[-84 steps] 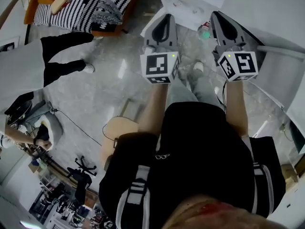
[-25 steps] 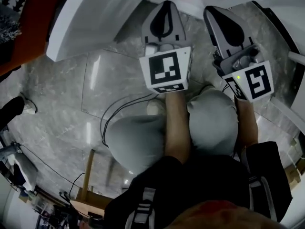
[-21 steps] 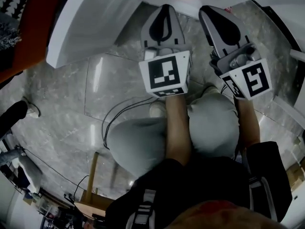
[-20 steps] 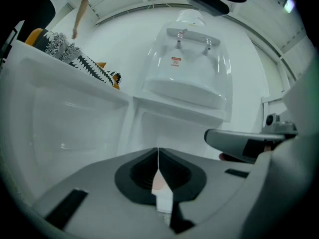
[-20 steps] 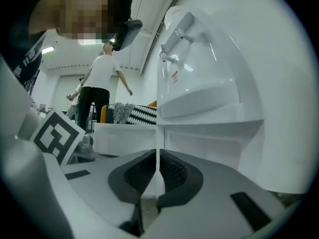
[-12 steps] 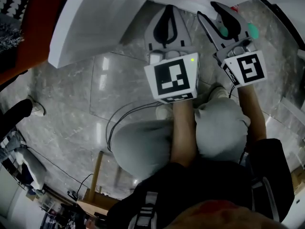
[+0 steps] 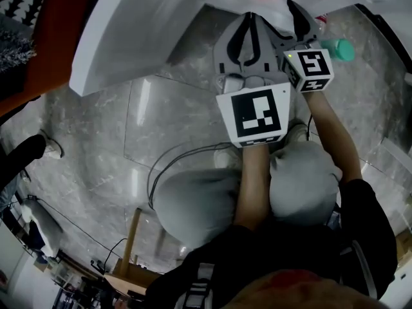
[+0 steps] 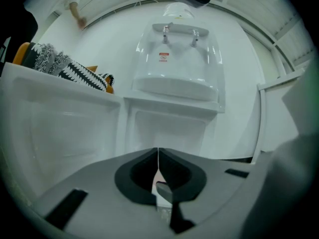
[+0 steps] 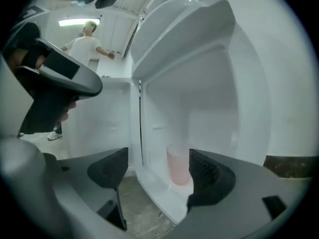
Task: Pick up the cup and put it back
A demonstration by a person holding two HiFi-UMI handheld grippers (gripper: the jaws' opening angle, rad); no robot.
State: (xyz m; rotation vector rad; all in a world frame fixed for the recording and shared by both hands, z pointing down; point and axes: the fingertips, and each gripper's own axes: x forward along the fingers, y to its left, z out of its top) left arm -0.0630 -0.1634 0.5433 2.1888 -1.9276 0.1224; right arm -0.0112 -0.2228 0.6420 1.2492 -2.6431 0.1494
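Crouching person (image 7: 277, 256): seen from above in a black top and grey trousers, with the knees bent over the floor.
Floor: grey marble tiles (image 7: 129, 121) are shown; a thin black cable (image 7: 168, 163) is laid on them beside the knees.
Left gripper (image 8: 158, 152): it is held out in front of the knees. Its grey jaws are closed together, tip against tip, and nothing is seen between them.
Right gripper (image 9: 154, 171): it is held just beside the left one, reaching a little farther. Its jaws have just been opening and are now spread wide apart; nothing is pressed by the dark pads.
Pale pink translucent cup (image 9: 178, 166): it is placed upright on the low ledge of a white recess. It is seen ahead of the right gripper's jaws, in line with the gap and nearer to one jaw. It is not gripped.
White plastic water dispenser (image 8: 174, 63): it is faced by both grippers; two small taps are seen near its top, and an open bay below.
Black-and-white patterned cushion (image 8: 75, 71): it is seen to one side, behind a white panel.
Person in a white shirt (image 9: 87, 44): this person is seen standing far off in the room.
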